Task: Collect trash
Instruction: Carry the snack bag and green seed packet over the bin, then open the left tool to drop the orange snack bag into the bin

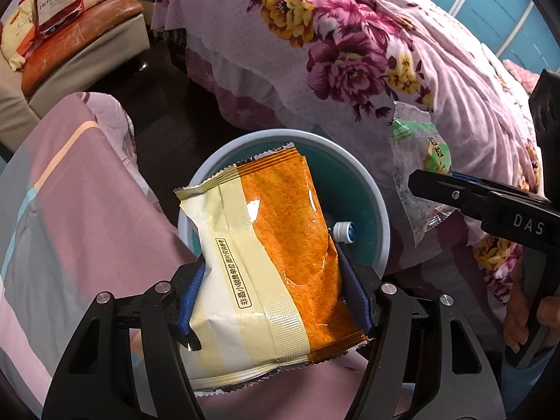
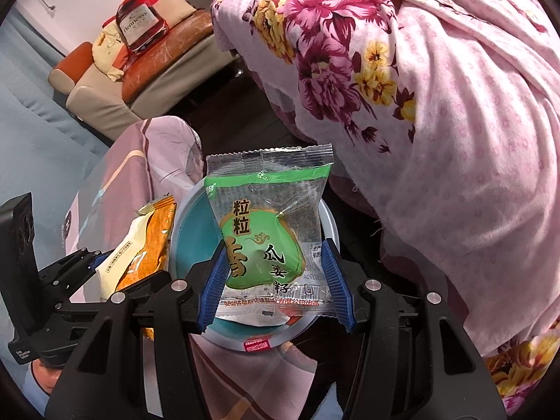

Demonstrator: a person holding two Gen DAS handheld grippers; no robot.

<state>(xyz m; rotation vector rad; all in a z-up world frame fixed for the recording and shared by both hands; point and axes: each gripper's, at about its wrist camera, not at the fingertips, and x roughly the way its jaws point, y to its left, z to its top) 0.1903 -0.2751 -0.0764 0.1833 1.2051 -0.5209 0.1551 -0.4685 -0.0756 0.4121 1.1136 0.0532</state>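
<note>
My left gripper (image 1: 273, 287) is shut on an orange and cream snack wrapper (image 1: 266, 255), held over a round teal bin (image 1: 379, 210) with a pale rim. A white bottle cap (image 1: 344, 231) shows inside the bin. My right gripper (image 2: 273, 287) is shut on a green and clear snack packet (image 2: 269, 231), also held over the bin (image 2: 192, 238). The right gripper (image 1: 420, 183) enters the left wrist view from the right with the green packet (image 1: 416, 154). The left gripper (image 2: 101, 262) and orange wrapper (image 2: 140, 252) show at left in the right wrist view.
A bed with a pink floral quilt (image 1: 350, 42) fills the right side. Striped pink bedding (image 1: 70, 189) lies left of the bin. A sofa (image 1: 80, 35) with a Hennessy-printed bag (image 1: 56, 3) stands at the far left. Dark floor (image 1: 168, 105) lies between them.
</note>
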